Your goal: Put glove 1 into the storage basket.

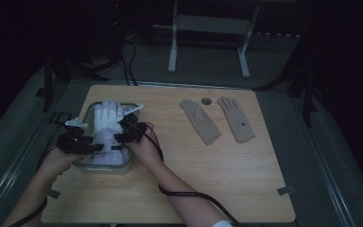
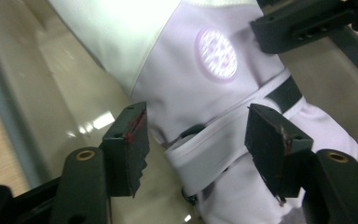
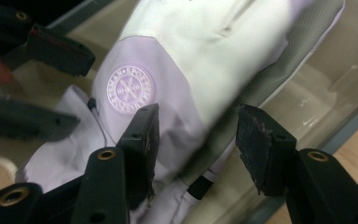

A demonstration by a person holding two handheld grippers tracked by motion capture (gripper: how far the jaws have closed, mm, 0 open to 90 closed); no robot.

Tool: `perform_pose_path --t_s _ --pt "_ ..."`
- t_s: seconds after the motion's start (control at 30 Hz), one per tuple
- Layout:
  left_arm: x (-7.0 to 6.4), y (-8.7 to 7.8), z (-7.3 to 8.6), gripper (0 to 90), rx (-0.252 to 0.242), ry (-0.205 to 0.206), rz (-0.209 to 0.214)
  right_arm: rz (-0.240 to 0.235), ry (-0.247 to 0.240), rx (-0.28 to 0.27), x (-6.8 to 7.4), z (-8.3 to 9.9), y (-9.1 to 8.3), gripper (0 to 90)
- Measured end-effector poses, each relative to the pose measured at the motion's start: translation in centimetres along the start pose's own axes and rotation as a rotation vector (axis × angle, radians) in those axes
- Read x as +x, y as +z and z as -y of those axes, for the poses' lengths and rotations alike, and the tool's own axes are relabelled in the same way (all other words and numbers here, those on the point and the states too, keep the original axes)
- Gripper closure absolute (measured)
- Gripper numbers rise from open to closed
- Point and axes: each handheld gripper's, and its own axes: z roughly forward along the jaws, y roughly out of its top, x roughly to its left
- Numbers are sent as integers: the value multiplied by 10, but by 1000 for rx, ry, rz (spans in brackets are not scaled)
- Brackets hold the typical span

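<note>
One white glove [image 1: 108, 124] is lying in one clear tray [image 1: 88, 113] near the left edge of the tabletop [image 1: 227, 184], its fingers pointing toward the far edge and its cuff toward the person. Two tan gloves [image 1: 201, 121] are lying flat side by side near the far edge, right of the middle, with one small round hole [image 1: 206, 100] in the wood between their fingertips. That makes three gloves, one tray and two grippers.

The left gripper [image 2: 196, 144] is hovering over the glove's wrist with its jaws standing wide apart, one on each side of the white strap [image 2: 223, 135] that is crossing the cuff; neither pad is touching the fabric as far as can be seen. The right gripper [image 3: 198, 140] is also standing wide open, its jaws straddling the side of the glove just below the round lilac emblem [image 3: 129, 89], holding nothing. In the high view both grippers are crowding over the tray, the left gripper [image 1: 75, 137] at its left rim and the right gripper [image 1: 131, 126] at its right rim.

The tray's walls are closing the glove in on all sides, leaving narrow strips of bare tray floor beside it. The near half and the right near corner of the tabletop are lying open, well apart from the tan gloves. One black cable [image 1: 194, 196] is trailing across the near edge.
</note>
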Motion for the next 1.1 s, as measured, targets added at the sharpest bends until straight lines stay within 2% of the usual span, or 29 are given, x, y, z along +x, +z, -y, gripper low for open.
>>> perform_pose_path --t_s 0.1,0.2,0.27,0.37,0.47,0.5,0.53,0.57,0.6,0.63,0.67,0.8,0.97,1.03,1.1 --pt "-6 -4 0 422 -31 19 -6 -3 -31 -21 -1 -2 -7 489" --pt "-15 -4 -2 453 -48 45 -14 -11 -24 -47 -4 -3 -14 499" --pt "-19 -3 -5 462 -68 48 -35 -17 -16 -65 -7 -3 -20 510" --pt "-20 -1 -10 579 -104 32 -74 -10 -17 -72 -11 -2 -27 544" --pt "-19 4 -19 692 -136 10 -158 -13 -11 -70 -14 0 -30 571" --pt "-19 5 -23 742 -157 -7 -161 -13 -14 -72 -15 1 -31 574" --pt "-20 6 -25 754 -171 -6 -185 -8 -17 -71 -16 2 -32 583" --pt "-20 6 -25 797 -171 -6 -185 -8 -17 -71 -16 2 -32 583" --pt "-21 11 -33 797 -174 -16 -193 -9 -18 -68 -16 3 -32 603" --pt "-23 15 -36 840 -171 -4 -202 -10 -12 -61 -19 6 -33 602" --pt "-24 19 -38 840 -158 12 -213 -8 -9 -60 -21 7 -33 600" --pt "-27 38 -43 842 -130 17 -202 -7 -7 -69 -25 11 -35 583" --pt "-27 54 -42 869 -123 -5 -169 -5 -2 -72 -30 14 -38 583" --pt "-25 59 -42 869 -85 -16 -150 0 3 -74 -31 16 -39 582" --pt "-24 65 -42 868 -32 -23 -157 0 8 -71 -33 17 -39 582"
